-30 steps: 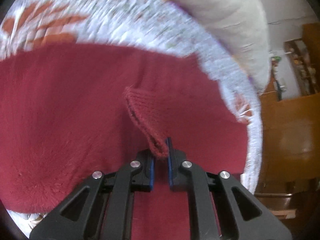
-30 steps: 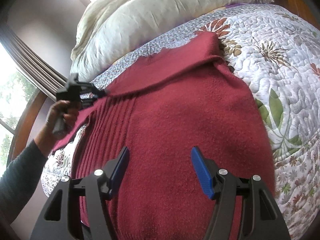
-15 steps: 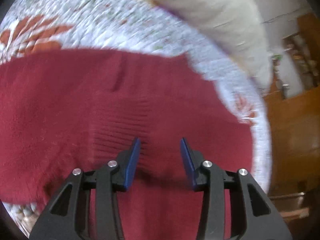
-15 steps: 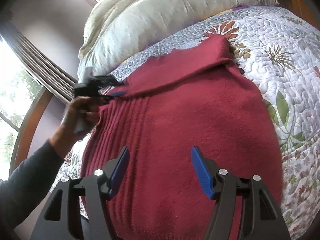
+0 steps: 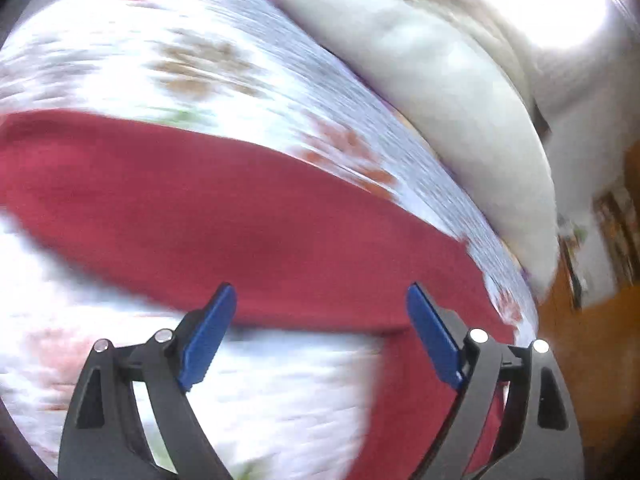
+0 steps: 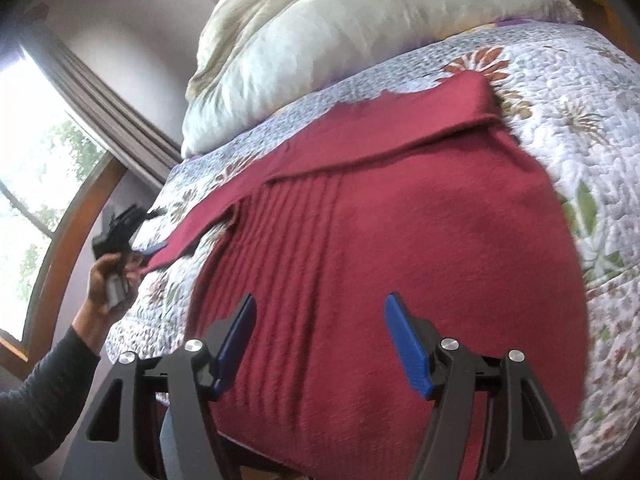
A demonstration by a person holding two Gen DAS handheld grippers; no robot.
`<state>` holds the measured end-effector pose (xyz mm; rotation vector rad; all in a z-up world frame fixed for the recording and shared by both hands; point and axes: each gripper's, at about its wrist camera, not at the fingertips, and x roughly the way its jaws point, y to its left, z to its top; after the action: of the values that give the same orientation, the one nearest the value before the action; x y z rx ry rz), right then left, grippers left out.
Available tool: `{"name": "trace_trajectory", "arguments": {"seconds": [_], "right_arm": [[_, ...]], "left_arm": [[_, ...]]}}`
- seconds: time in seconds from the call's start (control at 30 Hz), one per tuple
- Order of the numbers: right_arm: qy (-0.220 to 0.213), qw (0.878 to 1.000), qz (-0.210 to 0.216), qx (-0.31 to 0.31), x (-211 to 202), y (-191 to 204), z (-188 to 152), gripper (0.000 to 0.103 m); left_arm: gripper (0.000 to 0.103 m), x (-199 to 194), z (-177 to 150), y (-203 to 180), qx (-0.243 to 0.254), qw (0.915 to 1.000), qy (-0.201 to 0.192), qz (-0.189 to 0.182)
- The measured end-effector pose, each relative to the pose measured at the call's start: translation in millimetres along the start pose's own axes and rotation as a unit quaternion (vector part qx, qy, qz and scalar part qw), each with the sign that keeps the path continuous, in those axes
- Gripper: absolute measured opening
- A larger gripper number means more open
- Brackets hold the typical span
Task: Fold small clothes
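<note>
Right gripper [image 6: 318, 340]: jaws spread wide, nothing between them, hovering over the near body of the red sweater [image 6: 400, 260]. Judgement: parked there so it can pin or take the hem at the next fold, not to grip yet.

Sweater lies flat on the quilt [image 6: 580, 92], ribbed panel running toward 12 o'clock. One sleeve is folded across the top edge toward 1 o'clock. The other sleeve [image 6: 192, 232] is drawn out straight toward 9 o'clock (likely to take slack out before it gets folded in).

Left gripper [image 5: 320, 336]: jaws released and empty in its own view, which is heavily motion-blurred; a red band of the sweater crosses the frame beyond the pads. In the right wrist view it sits at 9 o'clock just beside the sleeve cuff, held in the person's hand [image 6: 106, 280], dark sleeve below. Whether the pad touches the cuff: cannot tell.

Surface: soft floral quilted bedspread; will give under pressure, so creases may not hold sharply.

Farther: pale bunched duvet or pillow [image 6: 360, 16] at 12 o'clock, wooden bed frame [image 6: 70, 236] at 9, curtain and bright window [image 6: 36, 140] at 10.
</note>
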<state>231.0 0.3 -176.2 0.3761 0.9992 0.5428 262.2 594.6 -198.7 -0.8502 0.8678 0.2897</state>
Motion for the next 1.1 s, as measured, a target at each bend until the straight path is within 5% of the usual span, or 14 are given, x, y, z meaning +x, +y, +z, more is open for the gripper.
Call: {"name": "trace_trajectory", "arguments": {"seconds": [0.13, 0.23, 0.5, 0.53, 0.57, 0.6, 0.63, 0.67, 0.83, 0.97, 1.1], "right_arm": [[0.011, 1.000, 0.012, -0.024, 5.6, 23.3, -4.2, 0.068], [0.016, 0.999, 0.015, -0.038, 8.6, 38.4, -2.9, 0.068], [0.016, 0.999, 0.011, -0.051, 13.3, 66.5, 3.1, 0.070], [0.018, 0.998, 0.010, -0.052, 14.8, 69.1, 3.0, 0.070], [0.020, 0.998, 0.011, -0.052, 15.9, 70.8, 2.8, 0.070], [0.021, 0.998, 0.011, -0.053, 16.5, 71.5, 2.9, 0.070], [0.022, 0.998, 0.011, -0.054, 17.4, 73.1, 3.1, 0.070], [0.022, 0.998, 0.012, -0.056, 18.2, 74.4, 3.4, 0.070], [0.020, 0.998, 0.015, -0.051, 17.3, 72.4, 7.3, 0.070], [0.022, 0.999, 0.031, -0.008, 12.1, 53.6, 16.9, 0.070], [0.018, 0.999, 0.029, 0.022, 3.0, 33.6, 22.5, 0.071]], "left_arm": [[0.087, -46.9, 19.4, 96.7, -0.116, 0.9923, -0.039, 0.014], [0.087, -54.8, 32.7, 134.0, -0.165, 0.9850, -0.051, 0.008], [0.082, -33.2, 63.0, 157.4, -0.190, 0.9800, -0.059, -0.010], [0.067, -31.4, 65.4, 156.4, -0.186, 0.9809, -0.056, 0.001], [0.037, -28.9, 66.8, 154.3, -0.182, 0.9821, -0.050, 0.007], [0.020, -23.6, 68.8, 153.5, -0.180, 0.9831, -0.034, 0.004], [0.008, -22.0, 70.2, 151.3, -0.178, 0.9833, -0.033, 0.014], [0.008, -24.3, 69.9, 149.6, -0.173, 0.9840, -0.039, 0.020], [0.006, -44.5, 79.8, 86.6, -0.103, 0.9921, -0.071, 0.012], [0.006, -56.6, 81.0, -26.8, 0.019, 0.9964, -0.077, -0.027], [0.006, -44.5, 56.9, -157.0, 0.144, 0.9851, -0.063, -0.069]]}}
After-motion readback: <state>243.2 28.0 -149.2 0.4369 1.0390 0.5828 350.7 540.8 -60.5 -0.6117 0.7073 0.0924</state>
